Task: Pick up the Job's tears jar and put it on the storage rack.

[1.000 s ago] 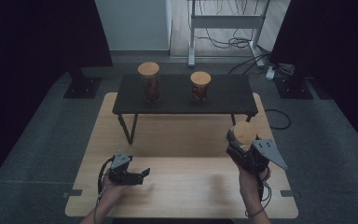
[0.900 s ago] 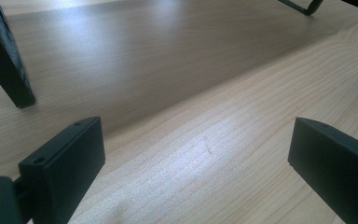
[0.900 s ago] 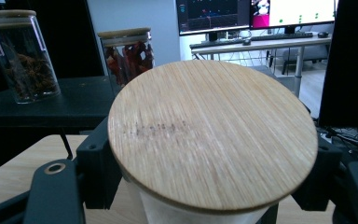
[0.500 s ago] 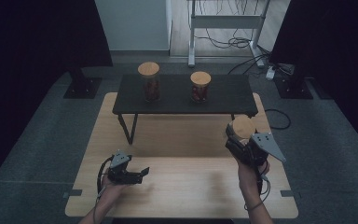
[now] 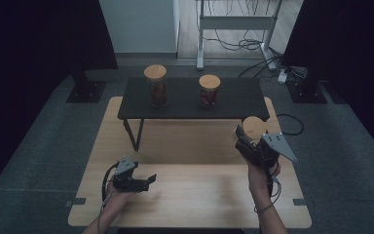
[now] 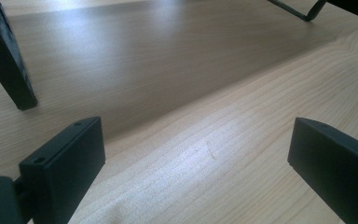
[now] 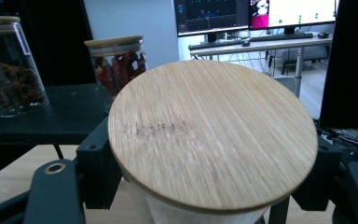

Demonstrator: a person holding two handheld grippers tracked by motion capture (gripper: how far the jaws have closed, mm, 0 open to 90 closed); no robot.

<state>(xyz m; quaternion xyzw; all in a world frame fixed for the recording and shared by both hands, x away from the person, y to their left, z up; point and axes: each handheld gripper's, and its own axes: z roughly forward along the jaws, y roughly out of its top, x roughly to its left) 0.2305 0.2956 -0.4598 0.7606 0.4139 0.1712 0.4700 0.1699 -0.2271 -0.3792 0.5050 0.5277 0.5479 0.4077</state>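
Jar with the wooden lid is up off the light wooden table, clamped between the right gripper's jaws, just before the black bench. Two more jars stand on that bench. Left gripper rests low, jaws wide apart, holding nothing.

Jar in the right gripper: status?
Right gripper shut on wood-lidded jar, held off the table. Left gripper open, low over the wooden table. Two jars stand on the black shelf ahead.
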